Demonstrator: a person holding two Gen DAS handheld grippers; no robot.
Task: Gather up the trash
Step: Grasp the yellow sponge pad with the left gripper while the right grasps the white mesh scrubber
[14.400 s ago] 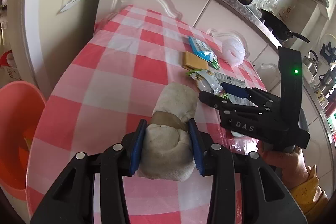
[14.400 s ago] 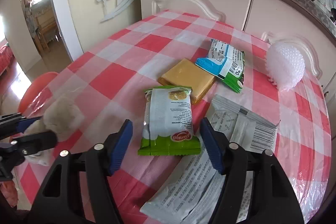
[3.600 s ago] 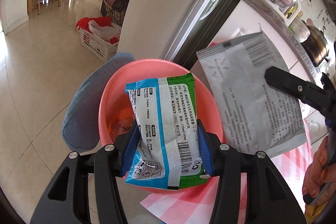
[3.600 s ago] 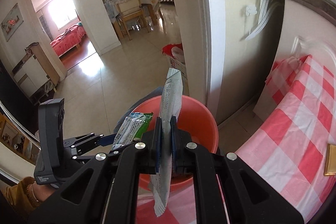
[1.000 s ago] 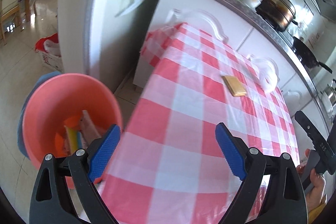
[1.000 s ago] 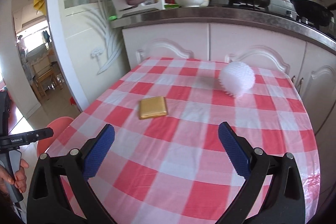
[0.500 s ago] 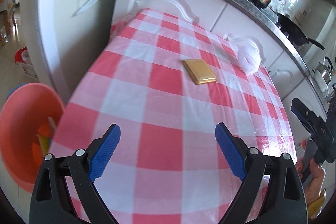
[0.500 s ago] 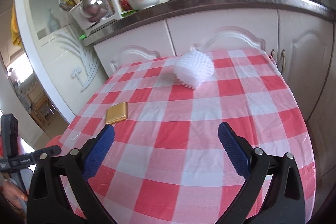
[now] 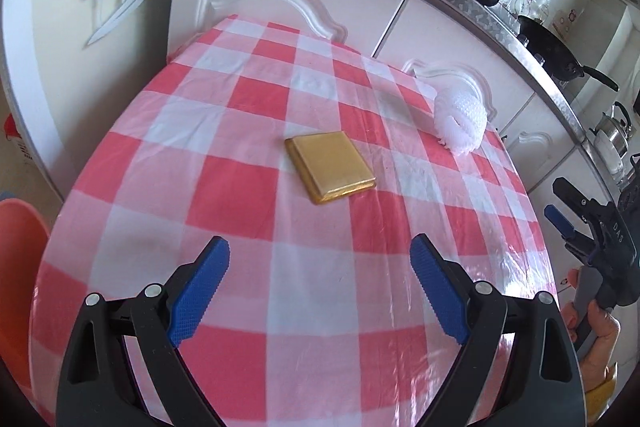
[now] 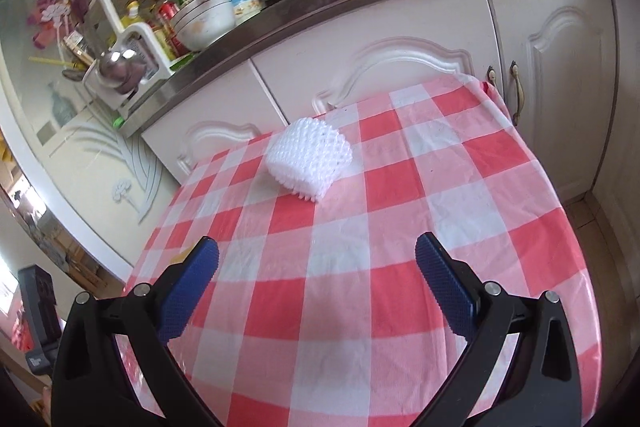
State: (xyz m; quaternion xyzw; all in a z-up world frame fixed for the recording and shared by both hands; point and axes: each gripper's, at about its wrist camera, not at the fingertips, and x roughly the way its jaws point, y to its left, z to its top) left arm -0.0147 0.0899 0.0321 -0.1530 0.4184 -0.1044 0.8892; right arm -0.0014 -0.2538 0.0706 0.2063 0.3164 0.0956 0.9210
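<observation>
Jaws apart and empty, the left gripper (image 9: 319, 281) faced the gold packet (image 9: 331, 167) mid-frame; the right gripper (image 10: 316, 283) faced the white foam net (image 10: 310, 157).

Red-and-white checks under gold and white

Checked tablecloth (image 9: 240, 187); gold packet (image 9: 331, 166); white foam net (image 10: 310, 161); orange bucket (image 9: 16, 267) at left edge.
</observation>
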